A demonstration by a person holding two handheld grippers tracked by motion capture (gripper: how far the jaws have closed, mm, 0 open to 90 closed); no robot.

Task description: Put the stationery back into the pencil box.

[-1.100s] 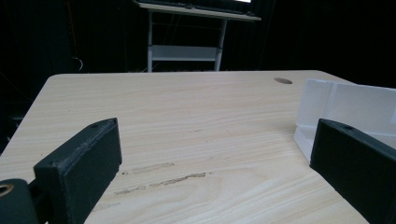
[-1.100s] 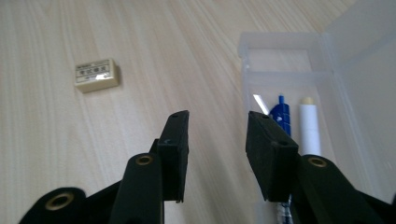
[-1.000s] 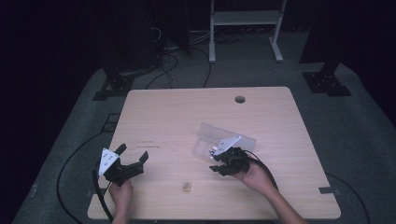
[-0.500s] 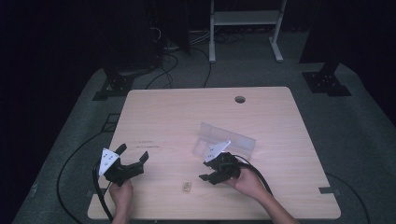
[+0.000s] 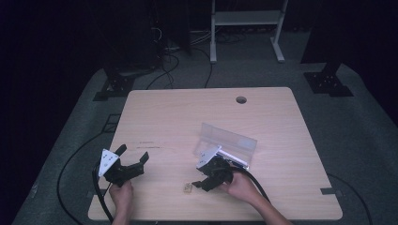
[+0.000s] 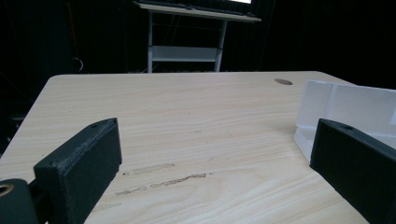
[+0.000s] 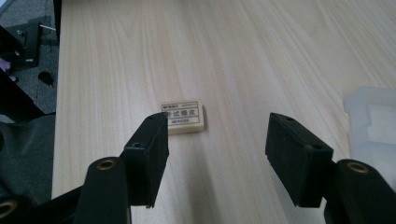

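While right gripper (image 7: 217, 154) gapes empty, flat rectangular eraser (image 7: 183, 116), pale woodgrain table (image 5: 178, 117), left gripper (image 5: 133, 159) open, empty

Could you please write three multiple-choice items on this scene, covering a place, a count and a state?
1. Where does the eraser lie?
A. inside the clear plastic box
B. on the bare wooden table, ahead of the right hand-held gripper
C. on the floor

2. How many round holes show in the tabletop?
A. one
B. three
C. five

3. How do the right hand-held gripper's jaws stand?
A. shut on the eraser
B. shut, empty
C. open

Answers: B, it rests on the table before the right hand-held gripper, apart from the clear plastic box; A, a single hole; C, they stand apart.
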